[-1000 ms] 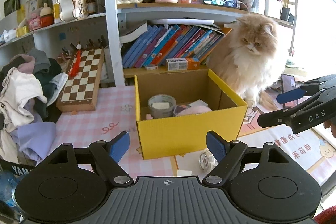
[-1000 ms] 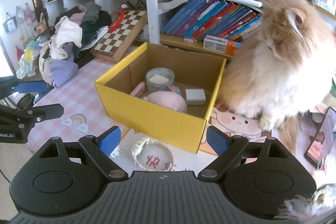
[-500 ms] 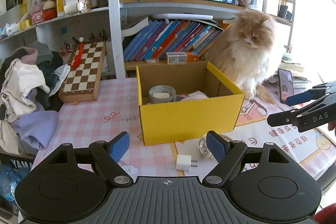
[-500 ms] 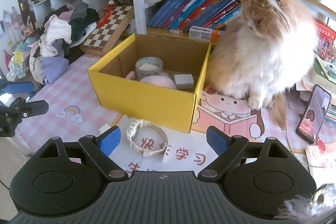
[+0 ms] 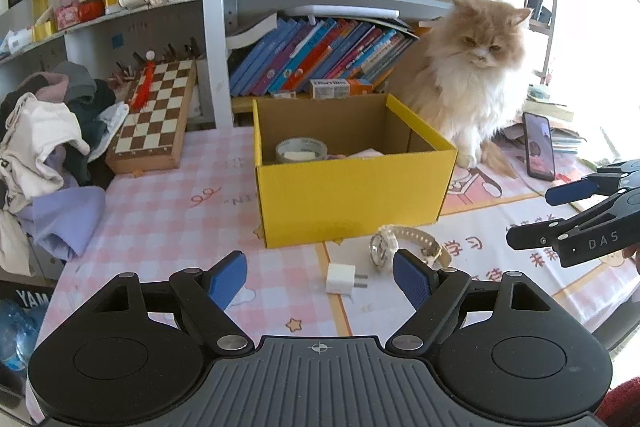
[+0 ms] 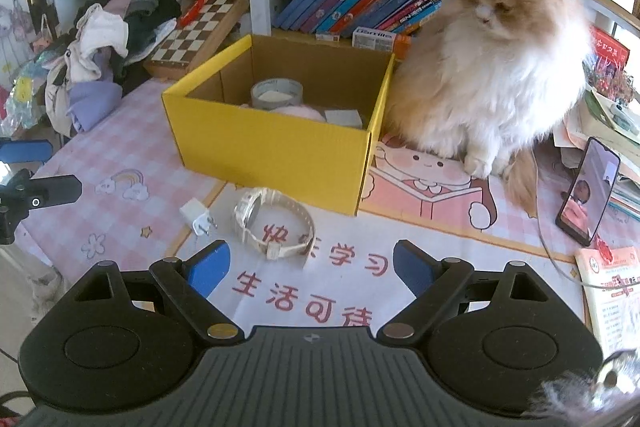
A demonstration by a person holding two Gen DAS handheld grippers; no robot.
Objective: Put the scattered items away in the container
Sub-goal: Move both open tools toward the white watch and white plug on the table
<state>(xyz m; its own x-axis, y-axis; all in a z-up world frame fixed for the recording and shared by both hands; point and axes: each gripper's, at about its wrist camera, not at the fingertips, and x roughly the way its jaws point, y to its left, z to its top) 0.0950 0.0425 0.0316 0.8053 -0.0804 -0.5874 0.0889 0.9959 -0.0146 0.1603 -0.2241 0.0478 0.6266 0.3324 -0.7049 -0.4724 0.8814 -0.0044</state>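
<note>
a long-haired cream cat (image 6: 492, 67) sits at the right end of a yellow cardboard box (image 5: 352, 195) on a desk covered by a pink checked cloth (image 5: 168, 211) — a roll of tape (image 6: 276, 93), something pink and a small grey block already lie inside the box. just in front of its near wall, on a printed mat with red characters (image 6: 320, 291), a white wristwatch (image 6: 276, 223) rests on its side with the strap curled, and a white plug adapter (image 5: 341, 278) lies just to its left, prongs toward the watch. both items are well outside the container.

the left gripper (image 5: 320, 279) hangs above the adapter with its blue fingers wide apart and empty; the right gripper (image 6: 310, 267) sits near the watch, likewise spread and holding nothing.

the pick-ups appear yet to start. for a clean grasp, the left fingers would best drop either side of the adapter's flat body, not its prongs; the right would do well to close across the watch case or one strap wall, not the hollow loop — and to lift clear over the box rim, keeping away from the cat.
</note>
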